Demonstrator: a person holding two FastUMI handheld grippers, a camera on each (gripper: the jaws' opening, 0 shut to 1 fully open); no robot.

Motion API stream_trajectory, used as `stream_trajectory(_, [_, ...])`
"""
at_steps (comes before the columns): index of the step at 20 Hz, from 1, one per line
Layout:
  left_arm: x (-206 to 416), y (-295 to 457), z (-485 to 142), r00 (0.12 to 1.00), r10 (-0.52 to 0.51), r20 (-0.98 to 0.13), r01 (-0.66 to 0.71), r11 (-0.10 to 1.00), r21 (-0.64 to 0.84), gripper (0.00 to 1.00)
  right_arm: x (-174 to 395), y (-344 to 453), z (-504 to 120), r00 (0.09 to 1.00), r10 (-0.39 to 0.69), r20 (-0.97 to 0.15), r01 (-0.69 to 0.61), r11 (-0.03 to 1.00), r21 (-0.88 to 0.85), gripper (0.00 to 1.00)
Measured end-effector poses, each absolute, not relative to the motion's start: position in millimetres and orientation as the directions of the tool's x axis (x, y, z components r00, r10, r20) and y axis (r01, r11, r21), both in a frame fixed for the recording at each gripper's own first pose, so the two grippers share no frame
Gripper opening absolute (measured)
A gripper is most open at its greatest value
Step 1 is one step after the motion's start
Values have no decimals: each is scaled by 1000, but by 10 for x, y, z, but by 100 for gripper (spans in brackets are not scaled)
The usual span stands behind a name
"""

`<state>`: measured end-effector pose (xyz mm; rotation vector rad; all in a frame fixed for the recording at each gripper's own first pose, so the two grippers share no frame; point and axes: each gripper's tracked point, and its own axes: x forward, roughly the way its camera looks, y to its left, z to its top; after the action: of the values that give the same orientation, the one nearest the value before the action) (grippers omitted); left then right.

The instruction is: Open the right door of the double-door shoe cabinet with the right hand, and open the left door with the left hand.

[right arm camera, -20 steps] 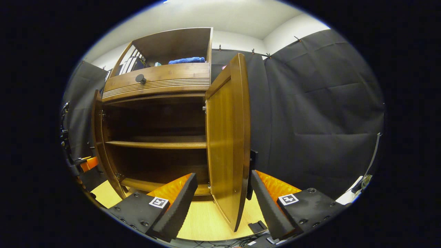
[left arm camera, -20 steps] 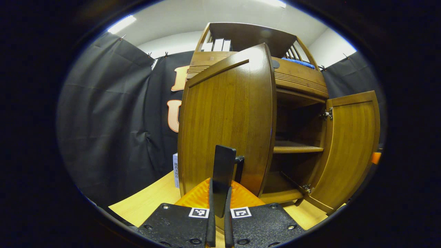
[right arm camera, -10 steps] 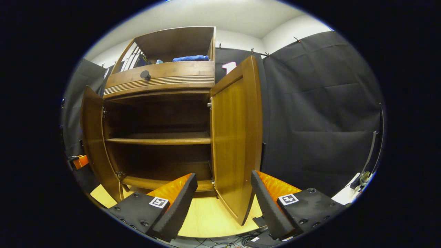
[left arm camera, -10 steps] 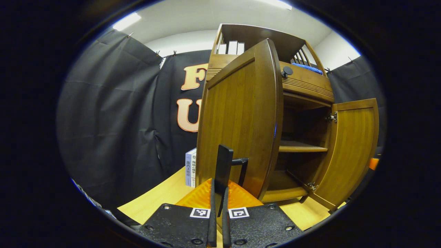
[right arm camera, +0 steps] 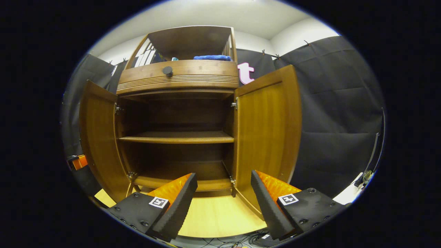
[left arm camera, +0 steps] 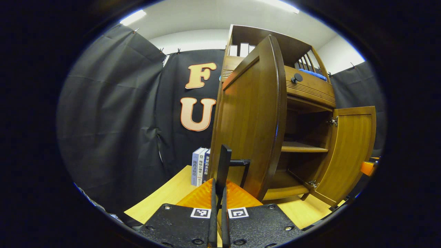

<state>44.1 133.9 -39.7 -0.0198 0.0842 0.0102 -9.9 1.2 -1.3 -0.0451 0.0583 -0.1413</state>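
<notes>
Meanwhile, left gripper jaws pinch the left door handle; right gripper gapes empty. Overswinging could strain hinges.

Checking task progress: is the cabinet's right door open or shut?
Open. The right door stands swung out from the cabinet, with the shelf inside exposed.
</notes>
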Motion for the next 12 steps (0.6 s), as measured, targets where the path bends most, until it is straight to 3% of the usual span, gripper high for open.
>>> stream_trajectory(2, [459,1459,-383,996,9,-84,-11,1000,-25,4,-86,228,-36,990,-125,-59,121,991,-60,100])
stream_trajectory(3, [470,1523,-387,996,8,-84,-10,1000,-28,4,-83,324,-48,991,-116,-64,113,992,-61,94])
stream_trajectory(7, [476,1667,-378,996,-18,-88,15,999,-34,6,-68,696,-12,994,-89,-57,85,994,-67,94])
stream_trajectory(12, [497,1763,-386,995,-44,-88,42,999,-31,1,-3,922,-55,995,-81,-57,78,996,-47,94])
